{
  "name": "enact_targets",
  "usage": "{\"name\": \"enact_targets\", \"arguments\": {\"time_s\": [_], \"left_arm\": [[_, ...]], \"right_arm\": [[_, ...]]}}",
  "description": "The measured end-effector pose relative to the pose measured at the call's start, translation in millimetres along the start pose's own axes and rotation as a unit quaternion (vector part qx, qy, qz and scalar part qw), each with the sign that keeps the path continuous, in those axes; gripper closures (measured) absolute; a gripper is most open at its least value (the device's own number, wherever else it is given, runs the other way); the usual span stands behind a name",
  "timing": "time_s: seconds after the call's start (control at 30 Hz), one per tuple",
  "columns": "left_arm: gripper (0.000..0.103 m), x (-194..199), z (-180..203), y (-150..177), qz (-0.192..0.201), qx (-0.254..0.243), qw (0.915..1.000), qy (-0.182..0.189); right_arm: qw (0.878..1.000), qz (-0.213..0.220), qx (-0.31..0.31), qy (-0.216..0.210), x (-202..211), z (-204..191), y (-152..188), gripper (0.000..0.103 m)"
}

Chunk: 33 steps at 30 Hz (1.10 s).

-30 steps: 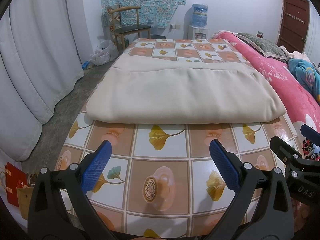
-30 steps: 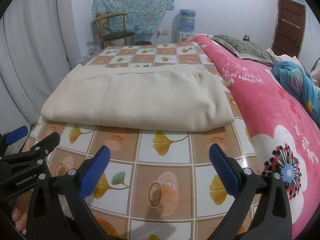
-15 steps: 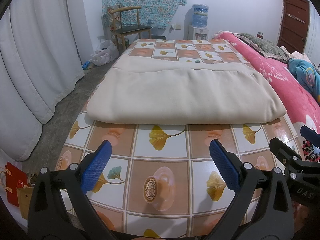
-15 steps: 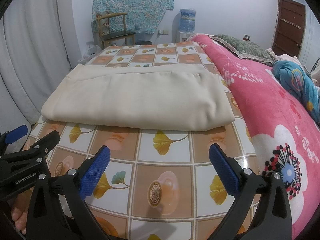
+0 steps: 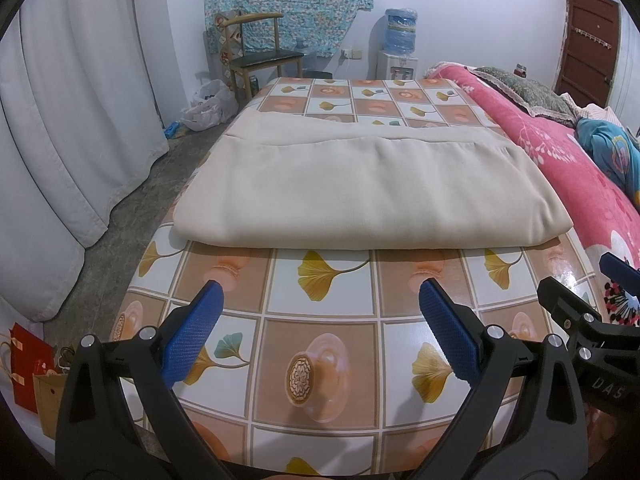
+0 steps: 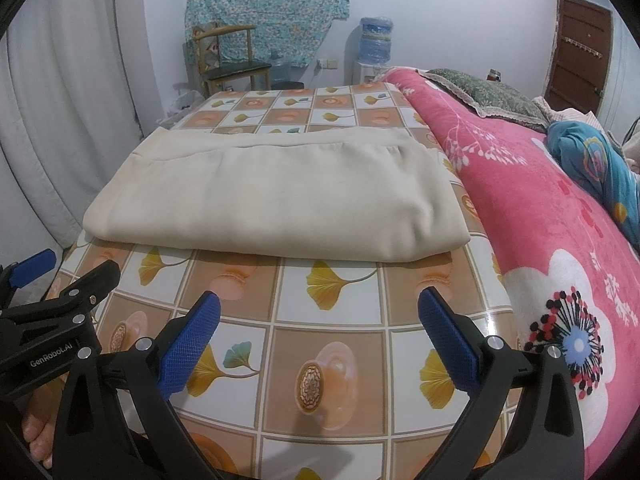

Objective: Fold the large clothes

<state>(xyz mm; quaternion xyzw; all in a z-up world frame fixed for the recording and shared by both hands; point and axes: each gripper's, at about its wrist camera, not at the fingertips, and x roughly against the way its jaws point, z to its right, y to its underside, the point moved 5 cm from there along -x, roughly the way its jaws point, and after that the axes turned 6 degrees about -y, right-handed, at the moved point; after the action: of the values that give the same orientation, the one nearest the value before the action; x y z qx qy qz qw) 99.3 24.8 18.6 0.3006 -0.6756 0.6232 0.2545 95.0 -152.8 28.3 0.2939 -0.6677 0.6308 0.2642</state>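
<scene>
Folded beige cloth fills the middle of the left wrist view, lying flat in layers on a tiled-pattern tablecloth printed with ginkgo leaves; its near folded edge runs across the frame centre, and a lower layer shows past the top layer at the far side. At the bottom of this frame the left gripper hangs above bare tablecloth, its blue-padded fingers spread wide with nothing between them, short of the cloth's near edge. The right gripper pokes in at the lower right edge. A pink floral blanket lies along the right side, white curtains hang at the left, and a wooden chair and a water dispenser stand at the top by the wall.

From the right wrist view, the cloth sits centre-left in the frame, its right edge close to the pink blanket. The right gripper at the bottom is likewise wide open and empty, over the tablecloth. The left gripper enters at the lower left, apart from the cloth.
</scene>
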Motion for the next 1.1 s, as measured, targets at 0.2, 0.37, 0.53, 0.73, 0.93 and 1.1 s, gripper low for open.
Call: {"name": "enact_targets", "arguments": {"time_s": [0.2,0.37,0.53,0.73,0.93,1.1], "left_arm": [[0.008,0.3,0.2,-0.2,0.001,0.000,1.0000,0.000],[0.008,0.0,-0.2,0.0,0.000,0.000,1.0000,0.000],[0.008,0.4,0.4,0.0,0.000,0.000,1.0000,0.000],[0.008,0.3,0.3,-0.1,0.000,0.001,1.0000,0.001],[0.008,0.3,-0.2,-0.1,0.000,0.000,1.0000,0.000],[0.008,0.5,-0.1,-0.2,0.000,0.001,1.0000,0.000]], "right_arm": [[1.000,0.000,0.001,0.000,-1.1,-1.0,1.5,0.007],[1.000,-0.001,0.004,-0.002,-1.8,-2.3,4.8,0.007],[1.000,-0.001,0.004,-0.002,-2.1,-3.3,4.9,0.007],[1.000,-0.001,0.005,-0.002,-2.3,-4.1,4.7,0.007],[1.000,-0.002,0.004,-0.002,-2.5,-4.7,4.8,0.007],[1.000,-0.001,0.004,-0.002,-2.0,-4.4,5.4,0.007]]}}
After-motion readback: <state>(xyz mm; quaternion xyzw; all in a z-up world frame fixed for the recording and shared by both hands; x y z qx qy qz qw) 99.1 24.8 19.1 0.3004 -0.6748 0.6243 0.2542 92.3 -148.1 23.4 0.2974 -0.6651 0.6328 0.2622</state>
